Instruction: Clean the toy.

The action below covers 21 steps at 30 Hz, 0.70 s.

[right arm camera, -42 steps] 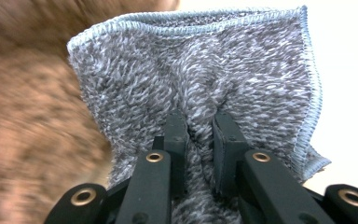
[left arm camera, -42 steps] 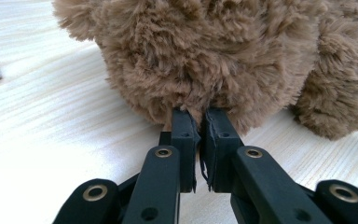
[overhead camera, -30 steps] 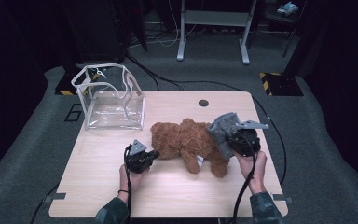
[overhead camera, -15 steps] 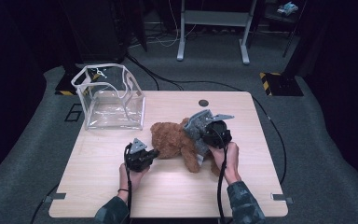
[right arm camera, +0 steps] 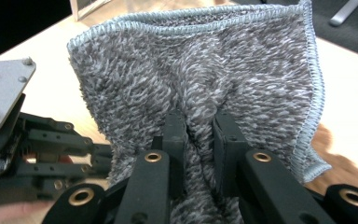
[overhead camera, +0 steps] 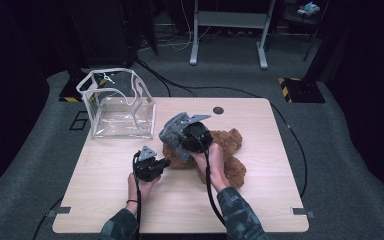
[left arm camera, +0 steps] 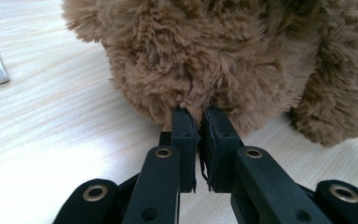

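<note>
A brown plush bear (overhead camera: 227,150) lies on the wooden table (overhead camera: 260,200) a little right of centre. My left gripper (overhead camera: 165,163) points at the bear's left end, and in the left gripper view (left arm camera: 196,116) its jaws are shut on a tuft of the bear's fur (left arm camera: 214,56). Just above the bear's left half, my right gripper (overhead camera: 181,138) is shut on a grey terry cloth (overhead camera: 172,130). In the right gripper view (right arm camera: 199,122) the cloth (right arm camera: 200,70) spreads out ahead of the jaws and hides their tips. The left gripper's body (right arm camera: 28,140) shows low on the left there.
A clear plastic box (overhead camera: 120,107) with a white rim stands open at the table's back left. A small dark round grommet (overhead camera: 218,110) sits near the back edge. Cables trail from both grippers off the front edge. A metal stand's legs (overhead camera: 227,47) are on the floor behind.
The right gripper has carried the grey cloth leftward, from the bear's right end to above its left half. The left gripper has stayed where it was on the bear.
</note>
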Available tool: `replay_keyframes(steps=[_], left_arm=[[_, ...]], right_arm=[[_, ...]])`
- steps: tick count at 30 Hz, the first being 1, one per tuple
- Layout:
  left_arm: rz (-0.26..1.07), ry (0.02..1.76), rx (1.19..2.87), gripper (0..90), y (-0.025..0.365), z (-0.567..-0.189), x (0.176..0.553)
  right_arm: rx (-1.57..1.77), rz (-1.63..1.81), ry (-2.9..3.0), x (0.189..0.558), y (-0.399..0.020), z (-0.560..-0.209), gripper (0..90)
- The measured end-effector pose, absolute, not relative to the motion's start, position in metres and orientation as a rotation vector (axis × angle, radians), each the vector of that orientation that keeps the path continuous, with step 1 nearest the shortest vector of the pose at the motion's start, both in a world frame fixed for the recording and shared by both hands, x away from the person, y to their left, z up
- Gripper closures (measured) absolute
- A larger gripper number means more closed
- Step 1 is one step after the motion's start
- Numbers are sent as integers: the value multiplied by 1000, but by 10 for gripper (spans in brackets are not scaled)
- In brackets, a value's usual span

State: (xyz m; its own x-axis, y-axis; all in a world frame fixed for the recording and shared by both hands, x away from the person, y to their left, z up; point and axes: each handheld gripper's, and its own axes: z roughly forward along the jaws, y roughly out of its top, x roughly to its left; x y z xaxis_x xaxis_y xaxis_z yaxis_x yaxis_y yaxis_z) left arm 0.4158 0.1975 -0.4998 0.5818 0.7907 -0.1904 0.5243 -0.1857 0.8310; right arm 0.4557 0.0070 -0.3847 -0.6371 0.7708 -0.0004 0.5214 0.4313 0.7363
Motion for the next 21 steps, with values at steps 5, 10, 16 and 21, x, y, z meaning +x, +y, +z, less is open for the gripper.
replay_keyframes(steps=[5, 10, 16, 21], left_arm=[[355, 1056, 1857, 835, 200, -501, 416], [358, 1050, 1855, 835, 200, -500, 416], [349, 1062, 1840, 836, 199, -500, 417], [360, 1060, 1851, 836, 200, -500, 418]], right_arm=[[1133, 984, 2365, 461, 6, -398, 782], [1128, 957, 2356, 460, 1, -397, 781], [1063, 994, 2378, 453, 26, -392, 781], [1105, 969, 2392, 455, 34, -401, 781]])
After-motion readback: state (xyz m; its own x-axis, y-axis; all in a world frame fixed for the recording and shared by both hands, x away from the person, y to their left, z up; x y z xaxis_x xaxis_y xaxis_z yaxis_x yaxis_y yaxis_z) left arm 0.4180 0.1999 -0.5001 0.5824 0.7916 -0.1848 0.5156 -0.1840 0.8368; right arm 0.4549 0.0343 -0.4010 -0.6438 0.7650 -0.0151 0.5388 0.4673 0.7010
